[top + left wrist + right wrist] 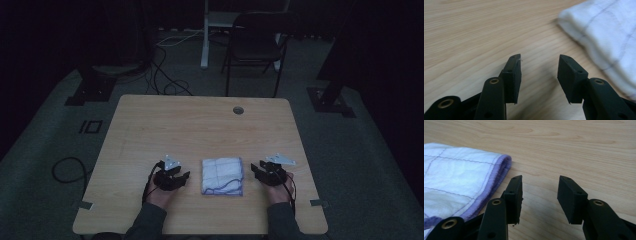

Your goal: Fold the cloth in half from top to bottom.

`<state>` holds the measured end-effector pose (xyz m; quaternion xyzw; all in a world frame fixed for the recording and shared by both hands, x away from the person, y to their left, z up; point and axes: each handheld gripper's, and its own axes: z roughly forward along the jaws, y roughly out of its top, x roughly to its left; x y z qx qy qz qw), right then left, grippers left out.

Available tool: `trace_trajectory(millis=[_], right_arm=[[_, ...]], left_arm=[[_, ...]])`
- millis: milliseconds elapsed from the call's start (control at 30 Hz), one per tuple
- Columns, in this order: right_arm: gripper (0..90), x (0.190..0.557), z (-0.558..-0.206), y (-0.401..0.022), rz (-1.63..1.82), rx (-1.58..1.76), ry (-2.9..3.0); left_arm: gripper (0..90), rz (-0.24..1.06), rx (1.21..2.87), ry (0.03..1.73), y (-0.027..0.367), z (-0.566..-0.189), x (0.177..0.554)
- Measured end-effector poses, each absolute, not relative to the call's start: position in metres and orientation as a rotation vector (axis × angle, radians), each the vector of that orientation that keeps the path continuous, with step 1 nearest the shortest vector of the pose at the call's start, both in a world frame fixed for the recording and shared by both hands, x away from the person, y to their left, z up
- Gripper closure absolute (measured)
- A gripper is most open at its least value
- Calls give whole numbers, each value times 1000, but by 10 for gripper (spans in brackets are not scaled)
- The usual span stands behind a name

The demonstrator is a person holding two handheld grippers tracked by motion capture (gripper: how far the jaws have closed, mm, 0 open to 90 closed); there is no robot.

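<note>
Folded white cloth point(222, 176) lying near the table's point(200, 125) near edge, between both tools. Left gripper point(171, 179) and right gripper point(266, 172) resting beside it, released, empty, probably ready to take opposite edges.

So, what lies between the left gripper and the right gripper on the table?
In the high view, a folded white cloth with purple edging lies between the left gripper and the right gripper.
</note>
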<state>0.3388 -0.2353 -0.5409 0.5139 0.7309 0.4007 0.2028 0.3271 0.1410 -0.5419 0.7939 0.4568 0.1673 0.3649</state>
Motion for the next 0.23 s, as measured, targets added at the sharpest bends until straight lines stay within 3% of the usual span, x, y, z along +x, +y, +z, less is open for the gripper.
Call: trace_trajectory(millis=[233], right_arm=[[552,340,-541,-239,1112,1453,2020]], left_arm=[[529,514,2048,1215,149,-542,330]])
